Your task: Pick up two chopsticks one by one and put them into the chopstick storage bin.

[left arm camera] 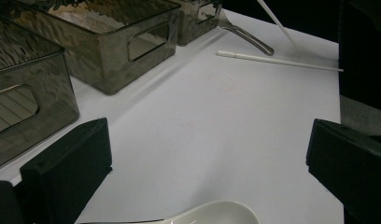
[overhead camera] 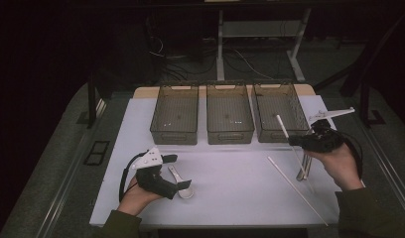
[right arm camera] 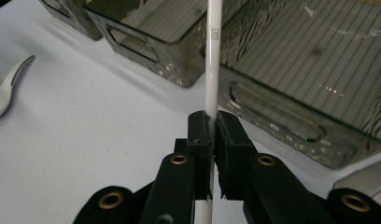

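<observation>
right gripper (right arm camera: pixel 212 135) jaws clamped on thin white plastic chopstick (right arm camera: pixel 212 60), tip over right smoky wire-mesh bin (overhead camera: pixel 280 117) | left gripper (left arm camera: pixel 207 154) jaws apart above white ceramic spoon (left arm camera: pixel 212 214) | high view adds second white chopstick (overhead camera: pixel 296 190) lying on white table (overhead camera: pixel 230 173)

A white table (overhead camera: pixel 230 183) carries three dark see-through bins (overhead camera: pixel 229 119) in a row along its far side. Nearer lie a white spoon (overhead camera: pixel 183 187), a white chopstick (overhead camera: pixel 297 191) and a metal fork (overhead camera: pixel 304 168).
</observation>
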{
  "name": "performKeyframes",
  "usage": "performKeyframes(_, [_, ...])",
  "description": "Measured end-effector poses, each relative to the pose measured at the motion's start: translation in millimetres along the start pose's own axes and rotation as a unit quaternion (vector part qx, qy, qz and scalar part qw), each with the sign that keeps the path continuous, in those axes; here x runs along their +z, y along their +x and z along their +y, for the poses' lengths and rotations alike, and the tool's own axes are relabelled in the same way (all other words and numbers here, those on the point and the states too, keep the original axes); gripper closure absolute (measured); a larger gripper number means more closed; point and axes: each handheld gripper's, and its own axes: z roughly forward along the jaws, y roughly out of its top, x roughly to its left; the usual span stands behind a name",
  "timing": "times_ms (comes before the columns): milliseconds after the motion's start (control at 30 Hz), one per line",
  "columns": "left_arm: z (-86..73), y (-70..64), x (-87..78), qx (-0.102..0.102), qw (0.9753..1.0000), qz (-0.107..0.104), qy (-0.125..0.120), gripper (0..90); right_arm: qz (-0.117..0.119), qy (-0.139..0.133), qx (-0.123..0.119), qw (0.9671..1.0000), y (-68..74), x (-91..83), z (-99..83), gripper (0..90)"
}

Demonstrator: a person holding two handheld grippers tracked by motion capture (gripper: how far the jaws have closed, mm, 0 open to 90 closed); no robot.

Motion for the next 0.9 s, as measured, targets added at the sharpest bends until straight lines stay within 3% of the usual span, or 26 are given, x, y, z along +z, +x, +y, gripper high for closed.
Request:
performKeyframes(200, [0.1,0.3,1.1,0.000,1.0000,0.001,-0.001,0.0,0.003,-0.001,-0.011,0.9999,6.4,4.0,24.4,84.4])
performKeyframes(433, [0.0,0.8,1.8,0.002,1.0000,0.003,-0.003,0.0,0.017,0.000,-0.019,0.9997,19.7,21.3,57.7,84.4])
performKeyframes(600, [-0.3,1.1,2.6,0.006,1.0000,0.006,0.001,0.0,0.031,0.008,-0.025,0.9992,36.9,39.1,91.2,84.4])
performKeyframes(900, [0.7,1.6,3.0,0.008,1.0000,0.001,-0.004,0.0,0.036,0.002,-0.039,0.9986,61.3,51.3,134.5,84.4])
